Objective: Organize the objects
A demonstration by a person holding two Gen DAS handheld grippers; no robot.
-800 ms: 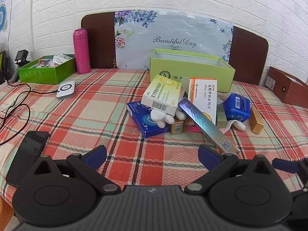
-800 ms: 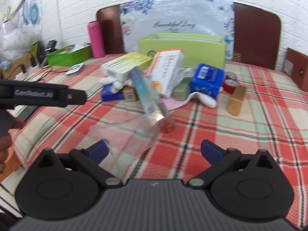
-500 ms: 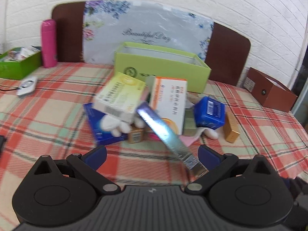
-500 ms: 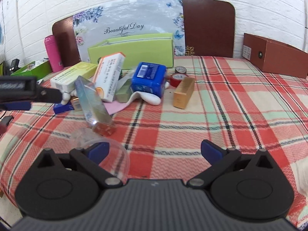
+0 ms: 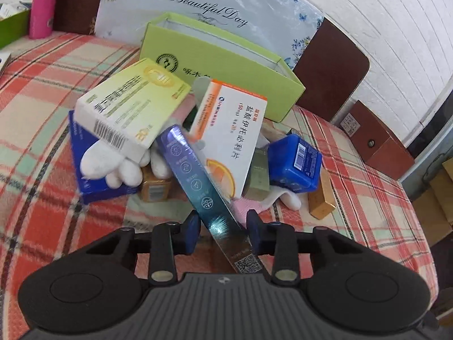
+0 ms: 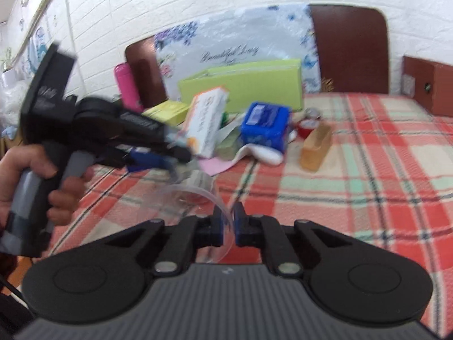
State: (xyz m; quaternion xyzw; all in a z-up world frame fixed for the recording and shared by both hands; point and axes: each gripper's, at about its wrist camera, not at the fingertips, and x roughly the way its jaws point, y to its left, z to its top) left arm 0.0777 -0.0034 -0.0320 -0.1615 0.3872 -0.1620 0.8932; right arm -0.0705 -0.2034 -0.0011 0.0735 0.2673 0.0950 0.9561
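Observation:
A pile of boxes lies on the plaid tablecloth in front of an open lime-green box [image 5: 226,56]. My left gripper [image 5: 222,233] has its jaws narrowed around the near end of a long shiny blue box [image 5: 198,181] that leans on the pile; the right pad touches it. An orange-and-white medicine box [image 5: 229,138], a yellow-green box [image 5: 133,107] and a blue square box [image 5: 294,164] sit behind. My right gripper [image 6: 226,226] is shut on the rim of a clear plastic cup [image 6: 195,195]. The left gripper also shows in the right wrist view [image 6: 170,155].
A gold box [image 5: 321,195], white glove [image 5: 113,167] and flat dark-blue box [image 5: 87,170] lie in the pile. A pink bottle [image 5: 44,2] and a green box [image 5: 11,28] stand far left. A brown box [image 5: 376,138] is at the right. A red tape roll [image 6: 307,126] lies behind the blue box.
My left gripper moved forward to the pile and closed in around the long blue box. My right gripper closed on the clear cup's rim and swung left.

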